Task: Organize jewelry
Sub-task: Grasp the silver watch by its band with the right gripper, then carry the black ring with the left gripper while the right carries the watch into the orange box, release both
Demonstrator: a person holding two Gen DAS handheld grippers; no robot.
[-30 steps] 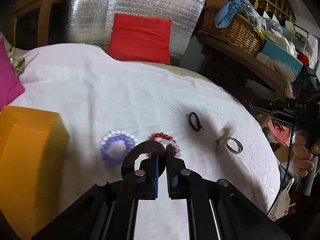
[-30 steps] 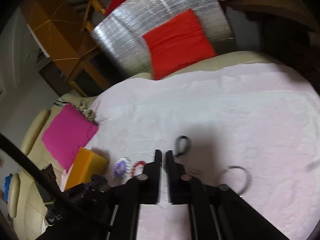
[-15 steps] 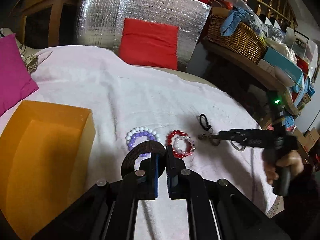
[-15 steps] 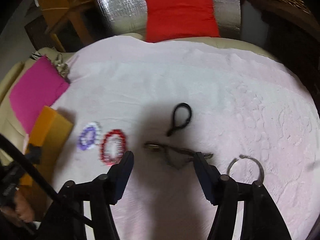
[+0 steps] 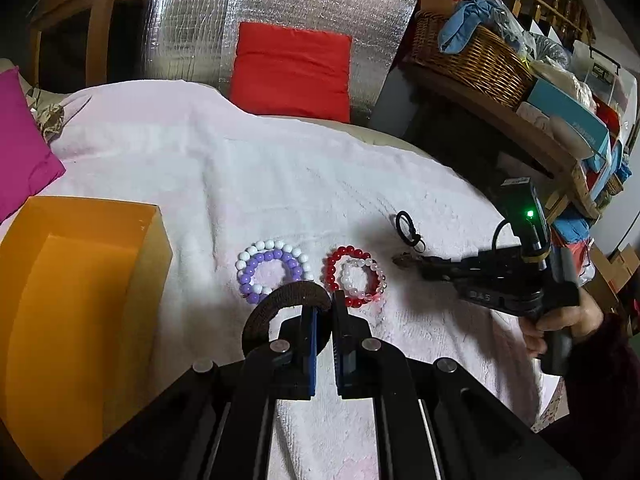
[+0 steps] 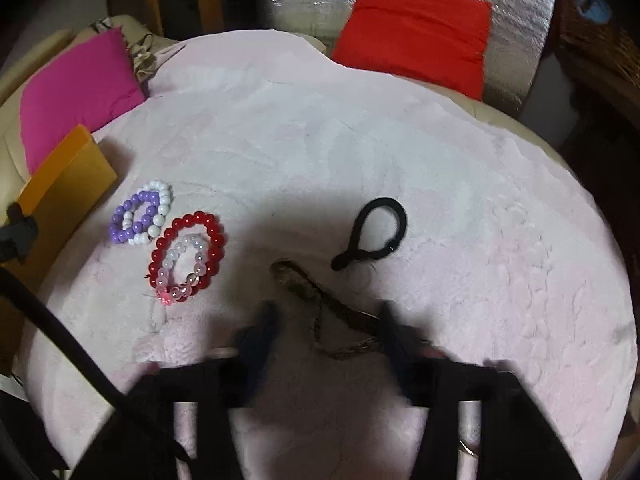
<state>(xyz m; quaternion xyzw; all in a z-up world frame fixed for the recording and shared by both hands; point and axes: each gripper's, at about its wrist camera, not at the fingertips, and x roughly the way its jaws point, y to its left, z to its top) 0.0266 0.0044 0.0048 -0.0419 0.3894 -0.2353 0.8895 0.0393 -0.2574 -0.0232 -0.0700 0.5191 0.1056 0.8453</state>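
Left hand-held gripper [image 5: 325,312]: I see my two fingers squeezed tight on a dark brown ring [image 5: 286,300]. The ring sticks up and curls to the left of the fingers.

Right hand-held gripper [image 6: 326,332]: my fingers are spread wide apart and hold nothing. They are blurry. A brown strap [image 6: 320,300] lies on the towel between them.

Purple and white bracelets [image 5: 272,270]: two bead loops lying together on the towel, just past the ring I hold and near the box.

Red bracelet [image 5: 352,276]: flat on the towel, just right of the purple one. A clear bead bracelet [image 6: 184,268] lies inside it.

Black hair tie [image 6: 374,238]: flat on the towel, past the brown strap, apart from the bracelets.

Orange box [image 5: 76,304]: open on top, at the left side of the towel.

Towel [image 5: 248,176]: pale pink, under all the jewelry.

Pillows: a red pillow [image 5: 292,70] stands at the back, a pink pillow [image 6: 76,88] is at the left.
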